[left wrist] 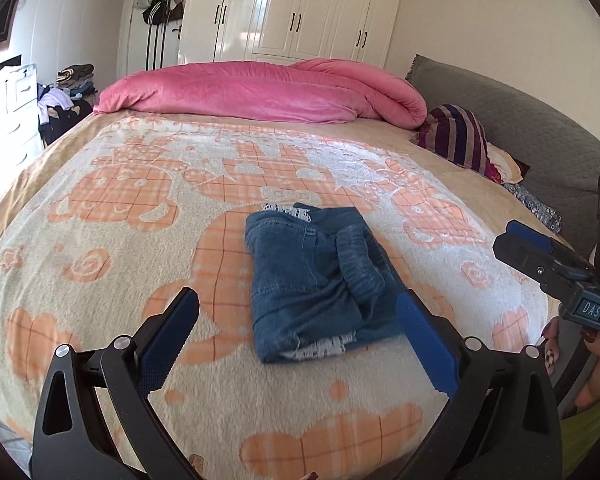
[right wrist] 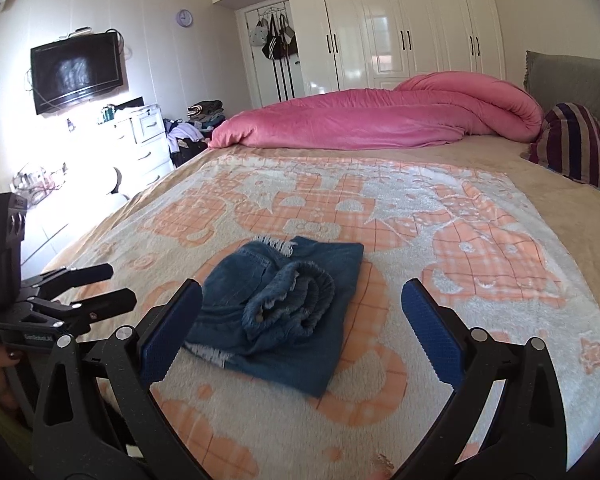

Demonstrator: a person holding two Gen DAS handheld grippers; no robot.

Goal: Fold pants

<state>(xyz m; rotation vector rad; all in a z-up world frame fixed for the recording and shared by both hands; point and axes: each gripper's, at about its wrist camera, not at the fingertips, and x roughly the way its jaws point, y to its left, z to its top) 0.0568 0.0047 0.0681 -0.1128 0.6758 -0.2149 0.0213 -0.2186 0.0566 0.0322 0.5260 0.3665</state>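
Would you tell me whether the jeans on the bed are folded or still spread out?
Folded: the jeans lie as a compact stacked bundle on the patterned blanket, frayed hems tucked in and no leg extended.

Black claw [left wrist: 298,312] frames with blue ribbed pads [left wrist: 426,344], silver screws, dark nail polish, yellow-green sleeve [left wrist: 592,432]

Both my wrist cameras look down along my claws from near, sharing the folded jeans [left wrist: 320,280] mid-frame on the bed [right wrist: 480,380].
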